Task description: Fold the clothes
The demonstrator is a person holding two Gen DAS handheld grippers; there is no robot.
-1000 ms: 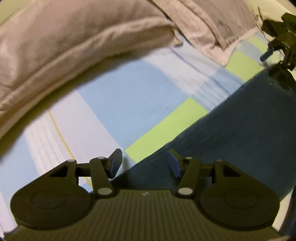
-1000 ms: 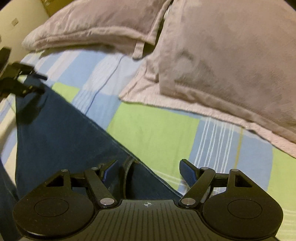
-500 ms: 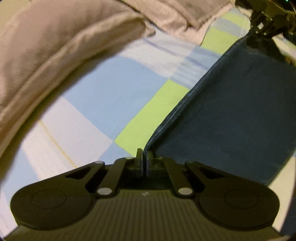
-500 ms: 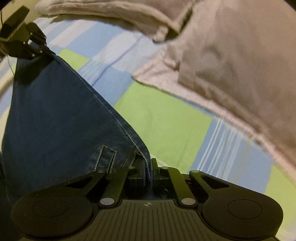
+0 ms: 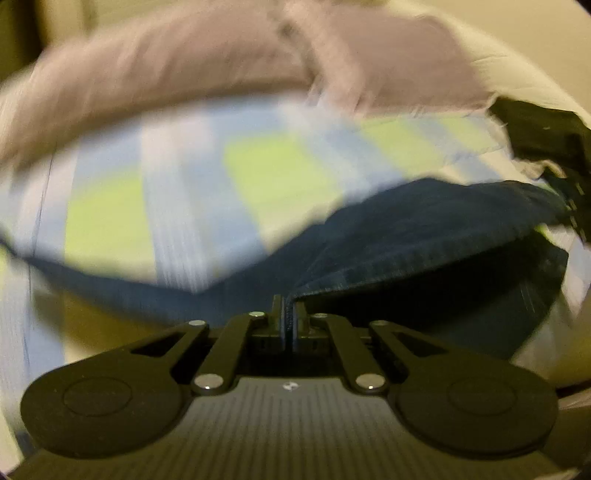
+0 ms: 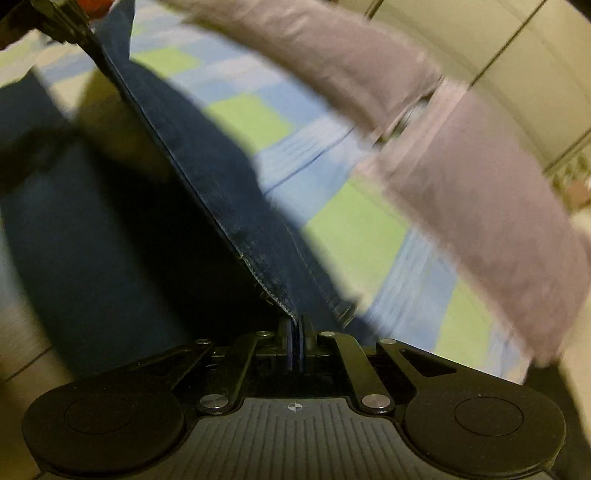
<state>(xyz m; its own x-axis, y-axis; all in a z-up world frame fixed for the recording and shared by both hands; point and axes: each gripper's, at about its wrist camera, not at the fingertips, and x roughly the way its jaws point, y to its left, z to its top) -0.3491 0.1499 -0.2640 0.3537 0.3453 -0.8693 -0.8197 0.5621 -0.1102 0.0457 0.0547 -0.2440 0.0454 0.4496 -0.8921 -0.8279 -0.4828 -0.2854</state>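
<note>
Dark blue jeans (image 5: pixel 424 236) hang stretched between my two grippers above the bed. My left gripper (image 5: pixel 289 314) is shut on one corner of the denim edge. My right gripper (image 6: pixel 295 332) is shut on the other corner, at a stitched seam of the jeans (image 6: pixel 207 166). The right gripper also shows at the right edge of the left wrist view (image 5: pixel 554 147), and the left gripper at the top left of the right wrist view (image 6: pixel 55 18). Both views are blurred by motion.
A checked blue, green and white bedsheet (image 5: pixel 258 173) lies below the jeans. Two mauve pillows (image 5: pixel 184 74) lie at the head of the bed, also in the right wrist view (image 6: pixel 480 166). A pale wall (image 6: pixel 498 44) stands behind.
Both grippers went from open to shut on the jeans' edge, then lifted it off the bed. The denim now hangs in the air between them and the views have swung.
</note>
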